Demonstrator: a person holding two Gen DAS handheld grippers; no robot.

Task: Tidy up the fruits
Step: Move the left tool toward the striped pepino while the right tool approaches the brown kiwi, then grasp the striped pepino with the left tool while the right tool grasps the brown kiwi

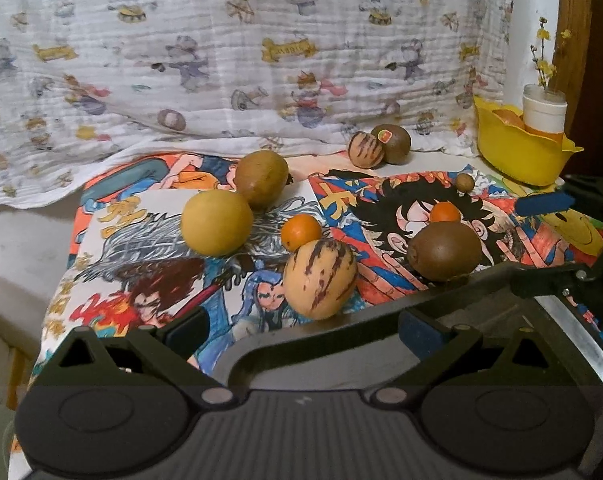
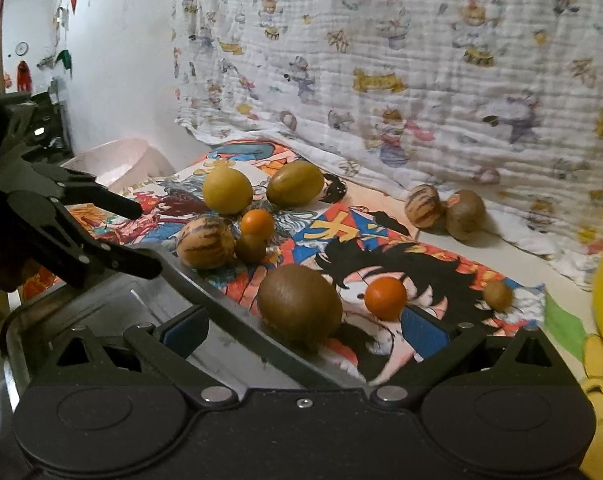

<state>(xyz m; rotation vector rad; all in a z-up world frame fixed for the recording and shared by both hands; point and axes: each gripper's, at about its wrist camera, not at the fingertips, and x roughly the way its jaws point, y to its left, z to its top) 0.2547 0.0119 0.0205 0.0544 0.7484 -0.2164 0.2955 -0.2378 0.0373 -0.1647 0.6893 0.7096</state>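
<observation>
Left gripper (image 1: pixel 301 330) was spread wide, nothing btwn its fingers, hovering over the near edge of a metal tray (image 1: pixel 557 320). Just ahead of it sat a striped melon (image 1: pixel 319 278), w/ a small orange (image 1: pixel 300 232) touching behind it. Yellow round fruit (image 1: pixel 216 223) and a greenish kiwi (image 1: pixel 261 178) lay ahead-left.

Right gripper (image 2: pixel 305 330) was also spread, empty. A brown kiwi (image 2: pixel 299 305) lay right btwn its fingers' line, just ahead; an orange (image 2: pixel 385 298) ahead-right. Yellow bowl (image 1: pixel 521 152) stood far ahead-right of the left gripper, on the desk (image 1: pixel 441 160).
</observation>
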